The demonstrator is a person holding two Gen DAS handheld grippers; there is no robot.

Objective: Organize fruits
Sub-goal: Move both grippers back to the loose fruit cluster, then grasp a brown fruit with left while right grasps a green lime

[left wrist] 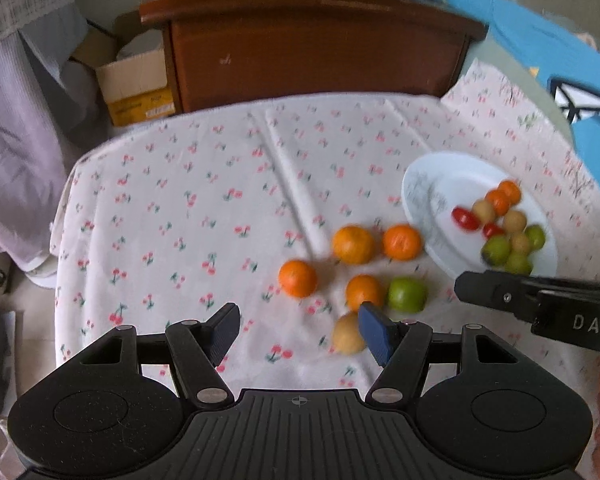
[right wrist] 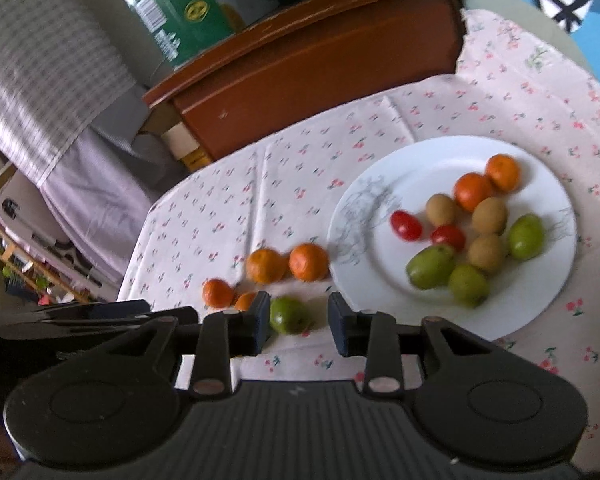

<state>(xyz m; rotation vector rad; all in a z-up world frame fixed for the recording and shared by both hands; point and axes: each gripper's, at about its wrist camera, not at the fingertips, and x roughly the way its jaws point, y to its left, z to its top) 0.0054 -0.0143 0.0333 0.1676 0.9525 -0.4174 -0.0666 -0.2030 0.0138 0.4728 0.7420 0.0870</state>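
A white plate at the right of the cloth holds several small fruits: oranges, green ones, tan ones and cherry tomatoes. Several oranges, a green fruit and a tan fruit lie loose on the cloth left of the plate. My left gripper is open and empty, above the cloth, the tan fruit by its right finger. My right gripper is open and empty, with the green fruit just beyond and between its fingers; it also shows in the left wrist view.
A cherry-print cloth covers the table. A brown wooden cabinet stands behind it, with a cardboard box to its left and a green box on top. Blue fabric lies at the far right.
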